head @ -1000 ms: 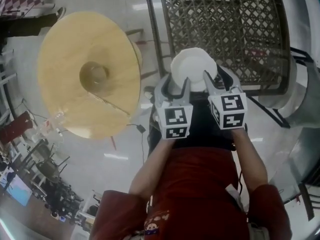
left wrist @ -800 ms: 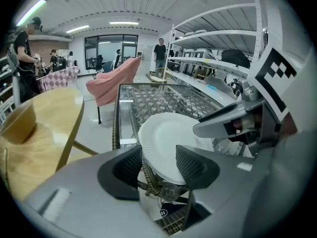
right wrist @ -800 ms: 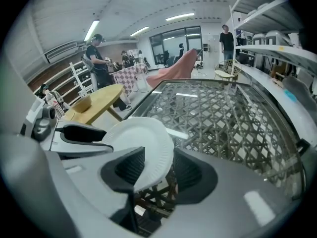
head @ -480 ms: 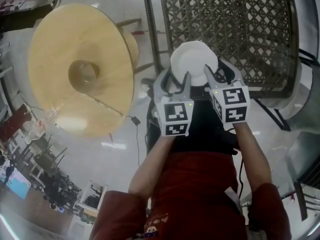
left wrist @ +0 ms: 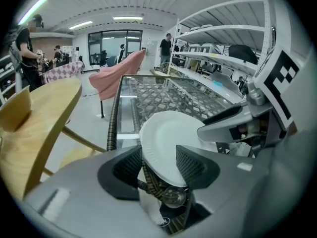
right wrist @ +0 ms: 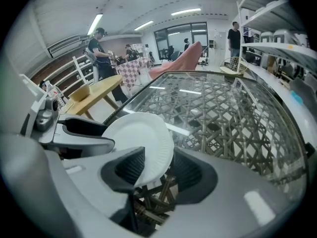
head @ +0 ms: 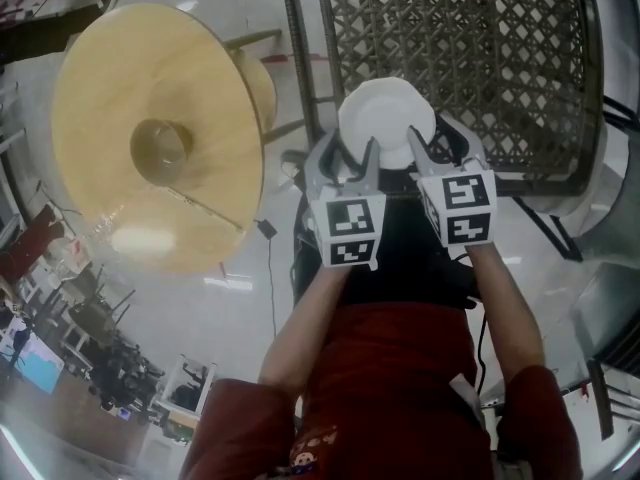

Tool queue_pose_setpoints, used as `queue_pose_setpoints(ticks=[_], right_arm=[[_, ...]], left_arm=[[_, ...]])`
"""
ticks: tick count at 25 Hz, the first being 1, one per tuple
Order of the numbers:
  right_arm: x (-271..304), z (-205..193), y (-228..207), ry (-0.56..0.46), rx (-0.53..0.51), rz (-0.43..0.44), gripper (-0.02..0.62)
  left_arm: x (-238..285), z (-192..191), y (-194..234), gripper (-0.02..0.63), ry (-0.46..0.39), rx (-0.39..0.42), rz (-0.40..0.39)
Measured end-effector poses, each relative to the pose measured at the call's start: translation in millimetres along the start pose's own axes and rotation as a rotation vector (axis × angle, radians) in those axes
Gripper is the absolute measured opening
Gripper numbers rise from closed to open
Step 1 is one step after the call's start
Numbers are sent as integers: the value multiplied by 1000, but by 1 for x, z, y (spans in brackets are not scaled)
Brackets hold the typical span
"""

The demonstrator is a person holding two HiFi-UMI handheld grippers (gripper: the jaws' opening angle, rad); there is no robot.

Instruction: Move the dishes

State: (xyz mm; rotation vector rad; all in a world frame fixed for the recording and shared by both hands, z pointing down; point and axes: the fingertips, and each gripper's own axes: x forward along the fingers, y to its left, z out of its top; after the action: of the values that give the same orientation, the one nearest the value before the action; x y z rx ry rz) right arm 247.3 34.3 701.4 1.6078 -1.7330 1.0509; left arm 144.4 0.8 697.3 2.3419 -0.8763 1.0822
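While parallel, both tools point(head: 356, 158) point(head: 428, 146) on plate point(head: 385, 111).

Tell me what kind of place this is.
Probably an indoor lab or open workspace staged with furniture: white metal storage shelves along one side, long ceiling strip lights, and a glass-topped wicker lattice table beside a round wooden table.

The plate's point(head: 385, 116) near edge is hidden behind the left gripper point(head: 348, 160) and the right gripper point(head: 433, 144). The glass table point(head: 480, 58) is cut off at the top of the head view. The wood table point(left wrist: 39, 118) is cut off at the left of the left gripper view. The people point(left wrist: 167, 44) far back there are too small to tell much.
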Motion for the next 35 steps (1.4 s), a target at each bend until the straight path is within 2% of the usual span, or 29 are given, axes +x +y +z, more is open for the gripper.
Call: queue_pose_setpoints(ticks=[12, 19, 25, 35], right_arm=[[-2, 1, -3, 0, 3, -21, 184], [-16, 19, -2, -56, 5, -51, 184], [-34, 45, 11, -146, -16, -59, 184], [-81, 116, 44, -321, -84, -50, 184]], left_arm=[[-5, 2, 2, 245, -17, -18, -2], [-22, 18, 11, 247, -89, -36, 25], [-42, 37, 20, 247, -142, -46, 42], [-93, 86, 29, 245, -279, -49, 62]])
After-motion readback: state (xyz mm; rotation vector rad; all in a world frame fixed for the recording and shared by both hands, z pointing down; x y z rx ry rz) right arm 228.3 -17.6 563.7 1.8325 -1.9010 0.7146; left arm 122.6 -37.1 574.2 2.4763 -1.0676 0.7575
